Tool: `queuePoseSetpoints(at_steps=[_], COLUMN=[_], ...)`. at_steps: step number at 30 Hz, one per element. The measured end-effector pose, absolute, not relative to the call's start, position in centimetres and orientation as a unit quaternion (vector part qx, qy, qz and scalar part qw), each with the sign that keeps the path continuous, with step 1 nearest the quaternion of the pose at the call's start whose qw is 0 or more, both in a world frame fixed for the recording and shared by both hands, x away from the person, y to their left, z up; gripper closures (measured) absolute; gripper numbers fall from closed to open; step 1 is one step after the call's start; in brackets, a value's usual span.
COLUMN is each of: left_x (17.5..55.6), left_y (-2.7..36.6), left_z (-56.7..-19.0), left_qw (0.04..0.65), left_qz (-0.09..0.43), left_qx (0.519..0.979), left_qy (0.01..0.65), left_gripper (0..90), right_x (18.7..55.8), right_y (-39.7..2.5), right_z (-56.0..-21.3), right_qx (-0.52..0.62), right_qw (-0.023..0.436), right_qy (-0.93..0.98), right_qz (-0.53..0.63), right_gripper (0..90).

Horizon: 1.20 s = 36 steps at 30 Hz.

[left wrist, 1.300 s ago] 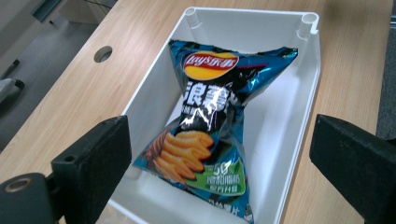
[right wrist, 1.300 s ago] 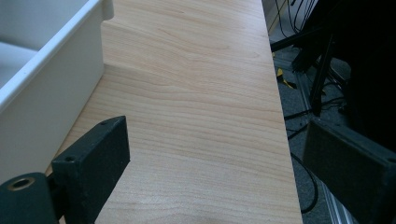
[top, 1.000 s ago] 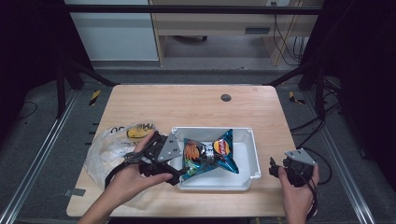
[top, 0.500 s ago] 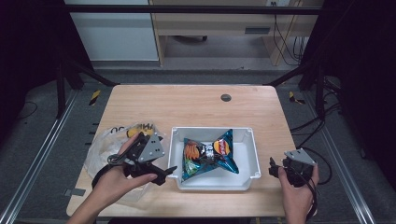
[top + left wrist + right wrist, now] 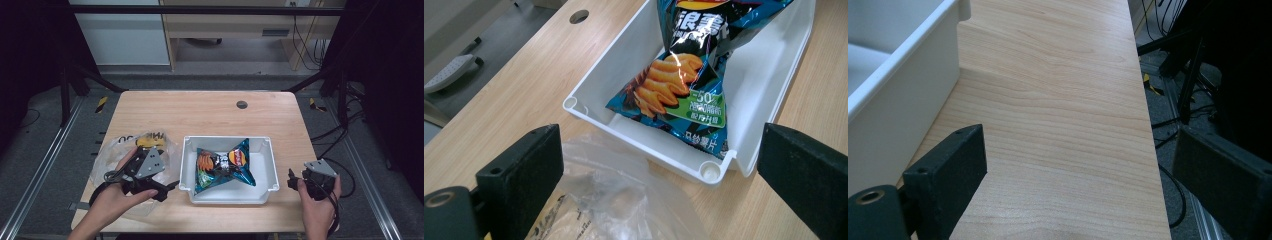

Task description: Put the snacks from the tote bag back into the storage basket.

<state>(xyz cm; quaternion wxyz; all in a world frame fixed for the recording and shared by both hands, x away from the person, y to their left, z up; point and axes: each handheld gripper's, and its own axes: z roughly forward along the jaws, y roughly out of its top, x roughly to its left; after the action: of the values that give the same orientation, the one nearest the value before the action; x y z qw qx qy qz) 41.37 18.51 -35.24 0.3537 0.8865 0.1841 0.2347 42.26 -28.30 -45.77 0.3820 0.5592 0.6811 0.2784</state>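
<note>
Dark frames and cables surround the wooden bench (image 5: pixel 200 112). Since a second ago the left tongs (image 5: pixel 165 187) have drawn back from the white tray (image 5: pixel 272 165) to above the clear plastic bag (image 5: pixel 624 210), jaws apart and empty; the chips bag (image 5: pixel 222 165) lies released inside the tray, so I judge the placing done. At the right edge, the right tongs (image 5: pixel 291 180) wait, also apart, holding nothing. Nothing blocks the tray.

Glossy foil crisp packet (image 5: pixel 684 75) in smooth white plastic tub (image 5: pixel 594 112); crinkled clear plastic bag (image 5: pixel 624 210); matt pale wood surface (image 5: pixel 1058 125).
</note>
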Motion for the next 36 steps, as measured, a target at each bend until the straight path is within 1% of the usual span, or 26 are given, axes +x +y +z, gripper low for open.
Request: queuePoseSetpoints(at_steps=[23,36], left_x=[42.0,42.7], left_y=[22.0,24.3], left_z=[-39.0,-41.4], left_qw=[0.351,0.324], left_qz=[0.223,0.231], left_qx=[0.878,0.879], left_qy=[0.236,0.262], left_gripper=[3.9,4.0], right_x=[42.3,42.2], right_y=[-28.1,-28.1], right_z=[-45.8,-45.8], right_qx=[0.557,0.557], right_qw=[0.382,0.382], right_qy=[0.683,0.683], right_qz=[0.278,0.278], right_gripper=[8.0,8.0])
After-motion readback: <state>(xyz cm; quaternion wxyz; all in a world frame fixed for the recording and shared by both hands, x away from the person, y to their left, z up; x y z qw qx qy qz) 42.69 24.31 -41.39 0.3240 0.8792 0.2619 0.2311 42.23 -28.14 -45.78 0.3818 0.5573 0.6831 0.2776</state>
